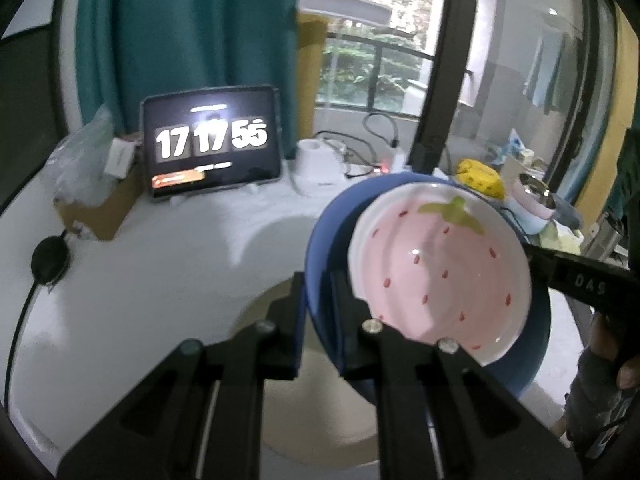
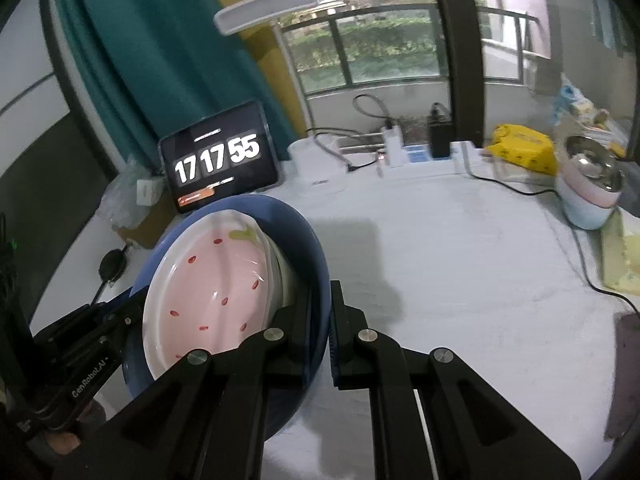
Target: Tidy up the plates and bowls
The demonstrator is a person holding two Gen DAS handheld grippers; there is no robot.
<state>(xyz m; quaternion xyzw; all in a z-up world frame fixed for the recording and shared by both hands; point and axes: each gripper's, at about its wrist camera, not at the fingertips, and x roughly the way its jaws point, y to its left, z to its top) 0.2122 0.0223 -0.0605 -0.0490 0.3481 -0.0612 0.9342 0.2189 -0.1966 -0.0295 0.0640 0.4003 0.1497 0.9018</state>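
Note:
A blue bowl (image 1: 320, 240) holds a pink strawberry-pattern bowl (image 1: 440, 272) nested inside it, tilted and lifted above the table. My left gripper (image 1: 318, 320) is shut on the blue bowl's left rim. My right gripper (image 2: 320, 328) is shut on the blue bowl's (image 2: 296, 232) opposite rim, beside the strawberry bowl (image 2: 216, 292). A beige plate (image 1: 320, 420) lies on the white table under the left gripper, partly hidden by it. The right gripper's body shows at the right of the left wrist view, the left gripper's body at the lower left of the right wrist view.
A tablet clock (image 1: 210, 142) stands at the table's back with a cardboard box (image 1: 104, 208) and plastic bags to its left. A white lamp base (image 2: 320, 168), cables, a yellow box (image 2: 524, 152) and stacked pastel bowls (image 2: 588, 192) sit at back right.

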